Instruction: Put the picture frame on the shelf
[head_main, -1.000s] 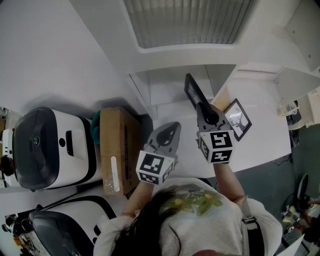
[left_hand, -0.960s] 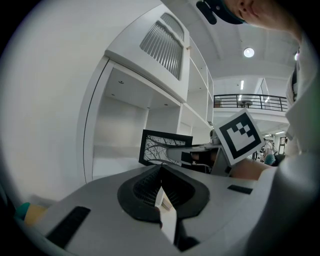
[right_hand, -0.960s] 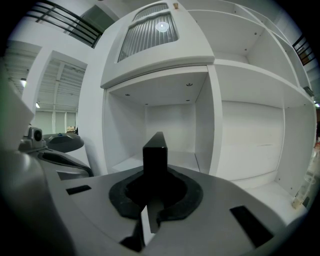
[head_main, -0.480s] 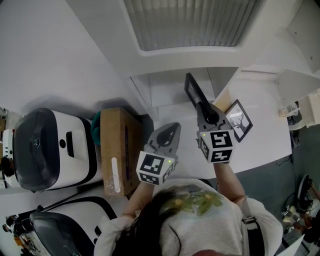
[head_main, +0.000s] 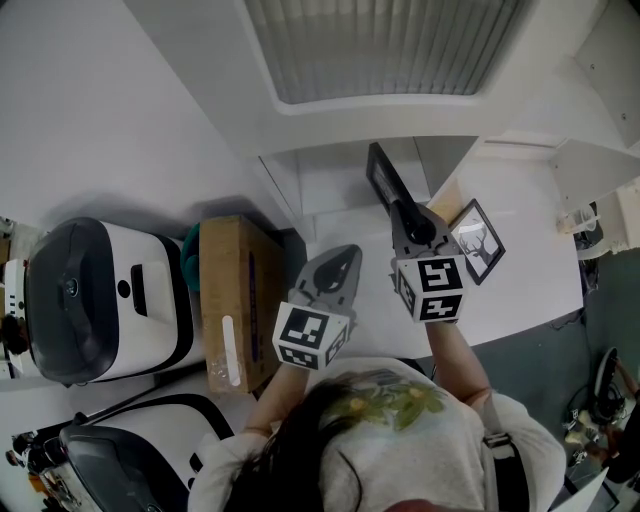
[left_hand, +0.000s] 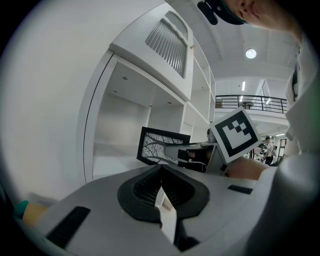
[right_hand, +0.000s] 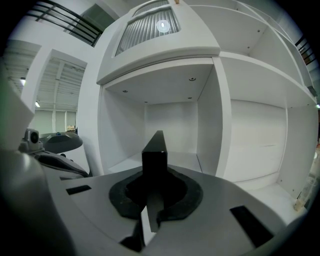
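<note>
Before the white shelf (head_main: 335, 185), the right gripper (head_main: 410, 222) clamps the picture frame (head_main: 382, 175); the left gripper (head_main: 343, 258) is closed, empty.

A brown cardboard box (head_main: 235, 300) is seen with a white strip on its top. A teal thing (head_main: 190, 252) is tucked against its far left corner. Just left of the box a white and black machine (head_main: 95, 295) is set, and another like it (head_main: 130, 455) is seen nearer. A ribbed panel (head_main: 380, 45) is seen at the top. A small second picture (head_main: 478, 238) is laid on the white table (head_main: 530, 270).
</note>
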